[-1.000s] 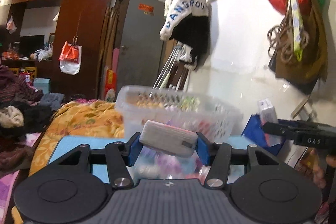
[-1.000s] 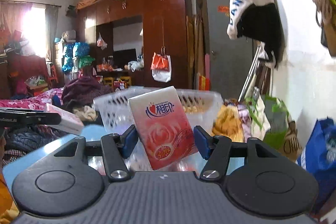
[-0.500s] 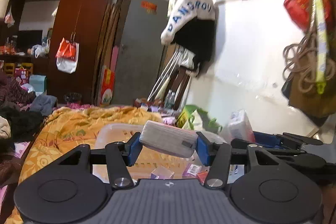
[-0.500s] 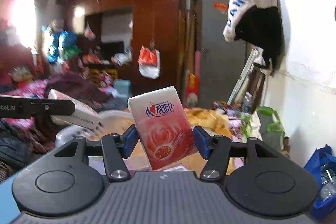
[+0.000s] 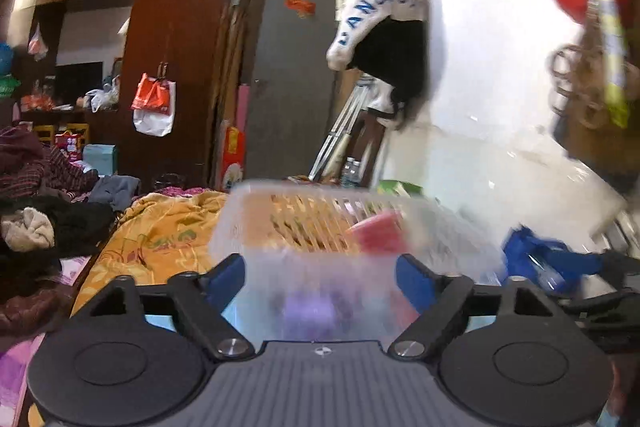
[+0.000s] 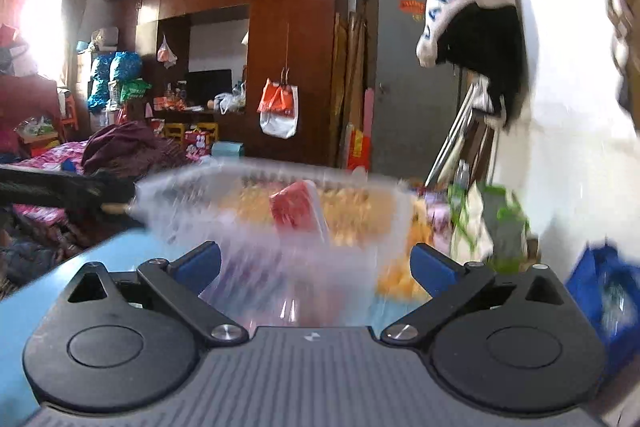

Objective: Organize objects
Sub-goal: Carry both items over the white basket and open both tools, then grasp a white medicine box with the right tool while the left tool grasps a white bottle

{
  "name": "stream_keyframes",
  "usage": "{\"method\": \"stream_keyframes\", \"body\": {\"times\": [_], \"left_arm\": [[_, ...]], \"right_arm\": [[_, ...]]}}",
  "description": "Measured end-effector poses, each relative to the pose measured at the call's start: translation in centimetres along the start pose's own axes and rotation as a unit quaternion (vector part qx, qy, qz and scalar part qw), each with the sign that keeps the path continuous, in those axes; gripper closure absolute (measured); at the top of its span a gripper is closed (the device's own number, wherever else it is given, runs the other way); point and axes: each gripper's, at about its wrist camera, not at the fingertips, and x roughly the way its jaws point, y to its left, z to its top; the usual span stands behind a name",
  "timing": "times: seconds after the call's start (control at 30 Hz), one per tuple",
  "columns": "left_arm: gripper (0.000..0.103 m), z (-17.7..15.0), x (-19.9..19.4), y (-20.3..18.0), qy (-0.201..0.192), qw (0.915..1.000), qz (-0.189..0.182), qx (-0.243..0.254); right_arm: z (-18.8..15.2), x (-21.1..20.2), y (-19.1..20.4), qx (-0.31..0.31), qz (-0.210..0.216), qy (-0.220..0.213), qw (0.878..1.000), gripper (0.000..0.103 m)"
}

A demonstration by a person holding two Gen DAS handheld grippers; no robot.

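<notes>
A clear slatted plastic basket point(image 5: 320, 223) point(image 6: 256, 187) stands on the light blue table just ahead of both grippers, blurred by motion. A red tissue pack point(image 5: 378, 235) point(image 6: 294, 209) lies tilted inside it. My left gripper point(image 5: 320, 275) has its jaws opening wide, with nothing between the blue pads. My right gripper point(image 6: 316, 263) is also opening, jaws spread, nothing held. The white-grey tissue pack is not visible; small purple and pink items show faintly through the basket wall. The other gripper shows as a dark arm at each view's edge.
The light blue table point(image 6: 48, 287) bears the basket. Beyond it lie an orange quilt point(image 5: 168, 231) and heaps of clothes point(image 5: 44, 219). A blue bag point(image 6: 608, 291) sits at the right by the white wall. A dark wardrobe point(image 6: 288, 47) and grey door stand behind.
Both grippers let go: the white-grey pack left the left jaws and the red pack left the right jaws, now lying in the basket. Both views pulled back from over the basket.
</notes>
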Motion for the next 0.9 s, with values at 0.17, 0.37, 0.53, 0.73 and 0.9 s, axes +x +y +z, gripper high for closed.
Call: {"method": "stream_keyframes", "body": {"times": [0.17,0.37,0.53,0.73,0.9], "left_arm": [[0.015,-5.7,-5.1,0.3,-0.018,0.9983,-0.047,-0.030],[0.015,-8.6,-4.7,-1.3,0.011,0.9979,-0.063,0.008],[0.015,-9.5,-4.1,-2.6,0.028,0.9965,-0.068,0.041],[0.015,-10.4,-3.0,-2.8,0.050,0.9953,-0.071,0.044],[0.015,-10.9,-2.5,-3.2,0.060,0.9946,-0.068,0.051]], "right_arm": [[-5.1,-2.1,-1.0,0.058,0.033,0.009,0.998,0.000],[-4.9,-2.0,-1.7,0.069,0.030,-0.002,0.997,0.000],[-5.4,-1.6,-1.2,0.061,0.033,0.012,0.998,0.000],[-6.1,-1.9,-0.7,0.050,0.035,0.012,0.998,0.000],[-6.0,-1.9,-0.5,0.048,0.036,0.012,0.998,0.000]]}}
